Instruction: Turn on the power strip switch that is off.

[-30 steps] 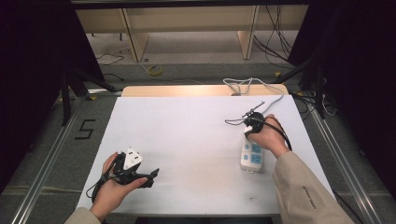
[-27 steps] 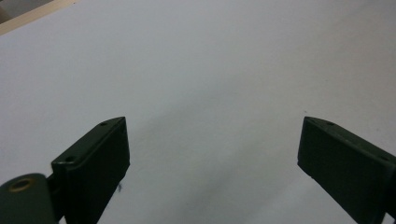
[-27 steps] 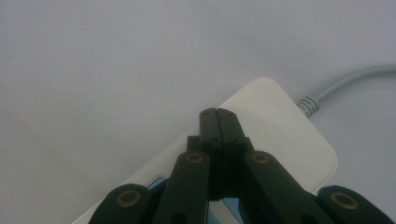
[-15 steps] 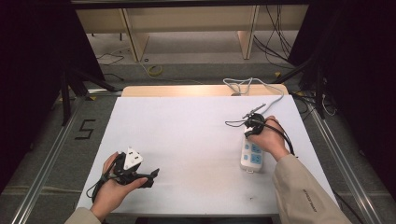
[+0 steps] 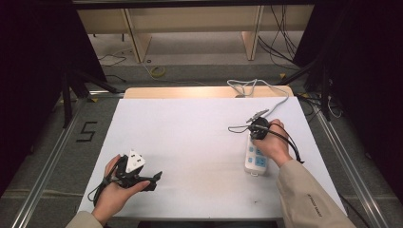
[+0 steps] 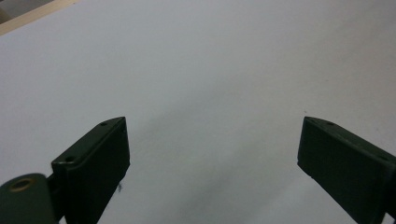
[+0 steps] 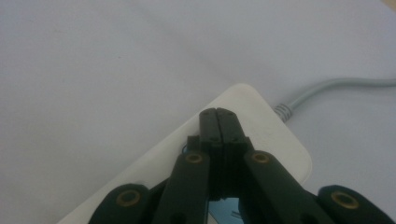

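Pressing down on a white plastic power strip [image 5: 255, 157] with blue-marked sockets, lying lengthwise near the right edge of the white table sheet [image 5: 190, 137], its grey round cable [image 7: 327, 88] leaving the far end and curling off the back of the table. Right gripper [image 7: 219, 122] clenched tight, jaws flat together with nothing between them, tips poised over the far end of the strip close to the cable's ribbed collar; contact with the surface impossible to confirm from here. Probably a switch press with the closed tips acting as one blunt finger. Best done straight down and square to the strip's top face, tips centred on the button rather than its rim, so as not to skid toward the cable or tip the light body sideways; firm, brief push, then straight lift. Left gripper [image 6: 212, 154] released, jaws wide apart over bare sheet at the near left, well apart from the strip, free to come across and steady the near end should it slide
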Demonstrator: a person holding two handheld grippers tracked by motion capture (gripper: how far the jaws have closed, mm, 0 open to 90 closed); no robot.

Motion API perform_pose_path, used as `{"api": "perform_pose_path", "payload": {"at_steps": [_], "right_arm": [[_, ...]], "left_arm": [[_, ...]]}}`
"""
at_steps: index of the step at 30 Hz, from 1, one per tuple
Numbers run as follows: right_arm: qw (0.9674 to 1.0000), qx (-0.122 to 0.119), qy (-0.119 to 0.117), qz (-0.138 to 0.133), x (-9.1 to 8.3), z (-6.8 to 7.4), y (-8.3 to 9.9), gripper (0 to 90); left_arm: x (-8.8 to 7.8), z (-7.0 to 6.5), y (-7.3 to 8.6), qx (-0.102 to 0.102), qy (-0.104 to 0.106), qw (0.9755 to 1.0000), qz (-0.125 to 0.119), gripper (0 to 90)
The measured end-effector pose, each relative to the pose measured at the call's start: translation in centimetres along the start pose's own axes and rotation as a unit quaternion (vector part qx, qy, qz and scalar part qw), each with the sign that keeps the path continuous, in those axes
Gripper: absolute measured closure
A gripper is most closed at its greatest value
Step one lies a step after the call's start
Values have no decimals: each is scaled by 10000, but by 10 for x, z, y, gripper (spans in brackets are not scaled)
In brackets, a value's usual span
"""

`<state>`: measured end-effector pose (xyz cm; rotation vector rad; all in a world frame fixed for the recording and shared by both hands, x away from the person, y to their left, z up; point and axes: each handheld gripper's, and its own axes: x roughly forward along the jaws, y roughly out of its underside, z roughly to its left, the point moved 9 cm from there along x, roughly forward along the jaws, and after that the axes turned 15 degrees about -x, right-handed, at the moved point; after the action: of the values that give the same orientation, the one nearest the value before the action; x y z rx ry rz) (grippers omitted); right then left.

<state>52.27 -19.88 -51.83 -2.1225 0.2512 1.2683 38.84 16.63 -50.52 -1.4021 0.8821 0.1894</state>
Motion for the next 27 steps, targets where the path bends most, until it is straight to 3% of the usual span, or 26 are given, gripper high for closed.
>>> {"api": "perform_pose_path", "payload": {"at_steps": [3,17,27], "right_arm": [[9995,172,-218,-145,-2,2,-1,900],[9967,357,-311,-654,-10,2,-4,837],[9953,351,-266,-864,-18,4,-5,723]], "left_arm": [[0,1,0,-18,2,10000,-6,88],[0,0,0,-7,1,10000,5,88],[0,0,0,6,-3,10000,4,88]]}}
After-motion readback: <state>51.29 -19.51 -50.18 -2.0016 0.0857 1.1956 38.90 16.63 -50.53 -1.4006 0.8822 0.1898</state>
